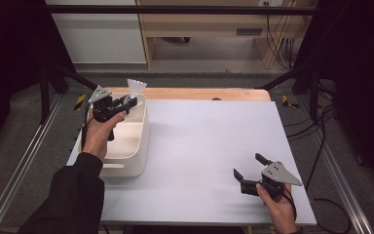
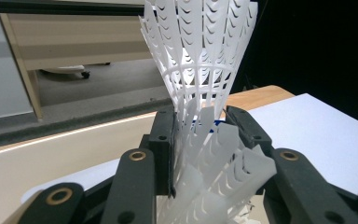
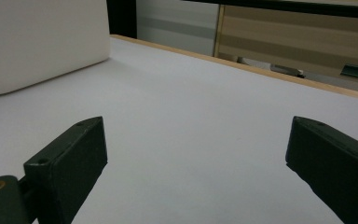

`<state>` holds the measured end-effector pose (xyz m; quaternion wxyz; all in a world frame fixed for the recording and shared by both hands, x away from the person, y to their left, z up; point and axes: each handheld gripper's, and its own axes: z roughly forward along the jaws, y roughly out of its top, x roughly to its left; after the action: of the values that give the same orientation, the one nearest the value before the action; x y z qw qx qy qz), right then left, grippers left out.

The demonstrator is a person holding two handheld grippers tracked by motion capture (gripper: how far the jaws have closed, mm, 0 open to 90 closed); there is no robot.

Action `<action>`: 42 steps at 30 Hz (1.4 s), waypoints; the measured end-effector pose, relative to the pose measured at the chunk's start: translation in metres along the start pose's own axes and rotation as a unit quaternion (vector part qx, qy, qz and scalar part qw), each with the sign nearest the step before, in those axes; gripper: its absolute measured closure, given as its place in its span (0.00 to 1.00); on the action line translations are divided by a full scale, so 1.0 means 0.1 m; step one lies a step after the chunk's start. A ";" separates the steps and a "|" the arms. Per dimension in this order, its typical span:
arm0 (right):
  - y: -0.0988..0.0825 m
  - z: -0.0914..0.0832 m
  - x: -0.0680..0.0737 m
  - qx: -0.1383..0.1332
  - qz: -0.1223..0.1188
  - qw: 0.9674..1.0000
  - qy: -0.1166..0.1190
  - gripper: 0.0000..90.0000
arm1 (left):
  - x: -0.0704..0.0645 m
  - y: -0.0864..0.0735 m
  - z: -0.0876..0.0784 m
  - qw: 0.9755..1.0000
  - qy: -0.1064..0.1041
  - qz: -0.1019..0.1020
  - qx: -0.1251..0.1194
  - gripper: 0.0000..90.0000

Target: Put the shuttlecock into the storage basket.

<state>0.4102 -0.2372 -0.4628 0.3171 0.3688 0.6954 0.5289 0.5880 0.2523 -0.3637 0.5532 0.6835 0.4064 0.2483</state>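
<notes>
The left gripper [image 1: 132, 101] jaws squeeze a white shuttlecock [image 2: 200, 60] over the bin [image 1: 139, 146]; lower it gently, then let go. The right gripper [image 1: 249, 169] jaws stand wide

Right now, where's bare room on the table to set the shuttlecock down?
The white tabletop lies bare between the bin and the right gripper. It is crowded over the bin, where the left gripper holds the shuttlecock.
</notes>
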 end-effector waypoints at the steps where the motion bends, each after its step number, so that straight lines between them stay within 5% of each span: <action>1: 0.00 0.00 0.00 0.000 0.000 1.000 -0.001 0.06 | 0.01 0.00 0.00 1.000 0.002 0.000 0.001 0.72; 11: 0.00 0.00 0.00 0.001 -0.001 1.000 -0.001 0.06 | 0.07 -0.08 0.08 0.999 0.017 0.015 0.023 0.72; 42: -0.01 0.01 0.01 0.007 -0.005 1.000 0.000 0.06 | 0.12 -0.25 0.19 0.996 0.018 0.039 0.072 0.72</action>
<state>0.4105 -0.2364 -0.4641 0.3171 0.3673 0.7010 0.5227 0.6025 0.2534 -0.3941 0.4848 0.7324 0.4064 0.2519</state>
